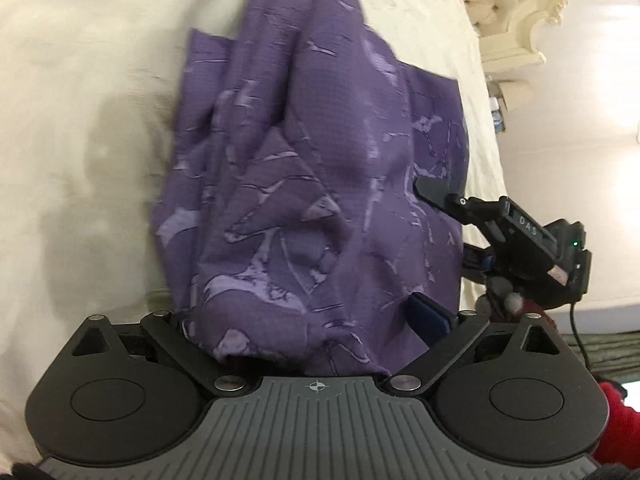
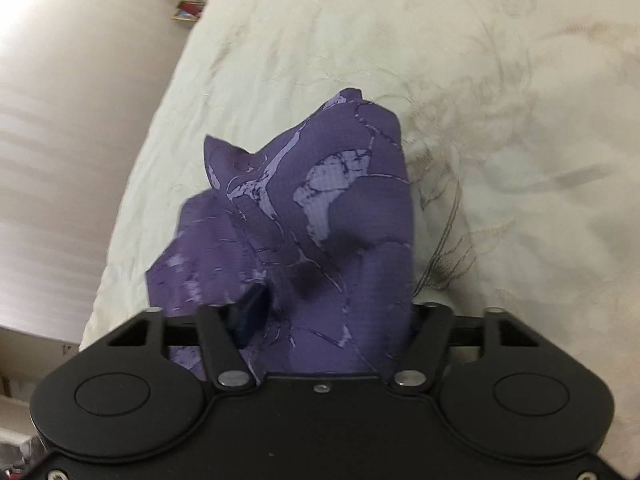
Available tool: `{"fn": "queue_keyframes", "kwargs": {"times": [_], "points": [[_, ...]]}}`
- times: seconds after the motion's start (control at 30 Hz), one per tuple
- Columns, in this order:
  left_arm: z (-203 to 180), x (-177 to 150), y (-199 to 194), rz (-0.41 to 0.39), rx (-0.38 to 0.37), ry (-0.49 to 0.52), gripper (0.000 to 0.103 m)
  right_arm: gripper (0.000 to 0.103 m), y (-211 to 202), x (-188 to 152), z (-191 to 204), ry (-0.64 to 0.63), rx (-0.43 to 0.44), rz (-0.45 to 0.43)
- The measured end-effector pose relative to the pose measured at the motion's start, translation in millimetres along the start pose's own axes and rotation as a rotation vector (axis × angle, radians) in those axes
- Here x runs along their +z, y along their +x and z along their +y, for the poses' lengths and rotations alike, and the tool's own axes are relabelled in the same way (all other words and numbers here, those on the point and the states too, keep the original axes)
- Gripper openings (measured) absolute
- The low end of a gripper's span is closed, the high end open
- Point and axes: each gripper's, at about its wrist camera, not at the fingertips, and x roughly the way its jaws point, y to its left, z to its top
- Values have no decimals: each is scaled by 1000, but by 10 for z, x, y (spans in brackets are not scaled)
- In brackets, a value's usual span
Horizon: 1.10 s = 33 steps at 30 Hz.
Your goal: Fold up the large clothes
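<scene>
A large purple patterned cloth (image 1: 320, 152) hangs bunched over a cream bedspread (image 1: 88, 80). My left gripper (image 1: 312, 332) is shut on a bunch of the cloth's near edge; only one blue finger pad (image 1: 428, 316) shows, the rest is buried in fabric. My right gripper appears in the left wrist view (image 1: 440, 196), pinching the cloth's right edge. In the right wrist view my right gripper (image 2: 320, 316) is shut on the cloth (image 2: 312, 208), which is draped over the jaws; one dark blue pad (image 2: 252, 316) shows.
A cream tufted headboard (image 1: 508, 4) stands at the far right of the bed. Pale floor (image 1: 580, 128) lies beside the bed, with small items (image 1: 498, 112) by its edge. In the right wrist view the floor (image 2: 60, 140) lies left of the bedspread (image 2: 480, 100).
</scene>
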Motion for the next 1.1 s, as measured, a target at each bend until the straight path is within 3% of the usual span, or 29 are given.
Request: {"fn": "queue_keyframes", "kwargs": {"times": [0.27,0.6,0.67,0.73,0.8,0.87,1.0,1.1], "points": [[-644,-77,526,-17,-43,35,98,61,-642,303,-188,-88,-19,-36],[-1821,85,1663,-5,-115,146,98,62,-1877,878,-1002,-127,-141,-144],[-1969,118,1884,-18,-46,172,98,68,-2049,965,-1194,-114,-183,-164],[-2034,97,2038,-43,70,200,97,81,-2068,994,-1315,-101,-273,-161],[-2030,83,2083,-71,171,215,97,82,-2050,1003,-1460,-93,-412,-133],[-2034,38,2084,-86,206,208,97,82,-2064,943,-1534,-96,-487,-134],[-2132,-118,1905,-142,260,249,97,101,-2344,721,-1499,-121,-501,-232],[-2411,-210,1741,-213,335,343,98,102,-2586,557,-1352,-188,-509,-308]]}}
